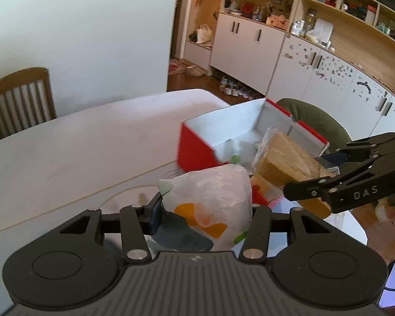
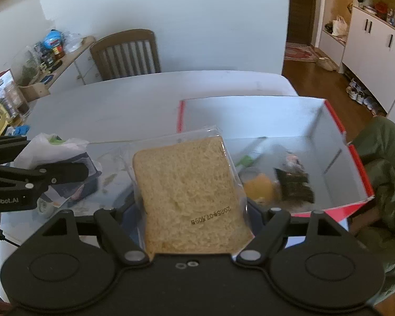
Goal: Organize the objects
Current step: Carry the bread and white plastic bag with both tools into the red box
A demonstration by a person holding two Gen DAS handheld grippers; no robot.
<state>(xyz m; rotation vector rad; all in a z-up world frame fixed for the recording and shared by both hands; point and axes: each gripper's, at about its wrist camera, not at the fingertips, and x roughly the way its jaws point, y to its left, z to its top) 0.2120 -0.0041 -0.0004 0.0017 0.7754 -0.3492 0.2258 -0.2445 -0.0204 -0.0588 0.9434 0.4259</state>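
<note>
My left gripper [image 1: 206, 205] is shut on a white plastic-wrapped pack [image 1: 213, 200] with orange and green marks, held above the white table [image 1: 92, 144]. My right gripper [image 2: 194, 205] is shut on a clear bag of sliced bread [image 2: 189, 192], held at the near rim of a red box with a white inside [image 2: 276, 115]. The bread [image 1: 281, 160] and the right gripper [image 1: 326, 184] also show in the left wrist view, at the box [image 1: 197, 150]. The left gripper [image 2: 52, 173] with its pack [image 2: 50, 150] shows at left in the right wrist view. Inside the box lie an orange item [image 2: 260, 187], a dark packet [image 2: 295, 181] and a green-tipped item [image 2: 246, 160].
A wooden chair [image 2: 126, 52] stands behind the table. A green-cushioned chair [image 1: 316, 121] stands by the box. A side shelf with jars and packets [image 2: 39, 60] is at left. White cabinets and shelves [image 1: 263, 42] line the far wall, with shoes on the floor.
</note>
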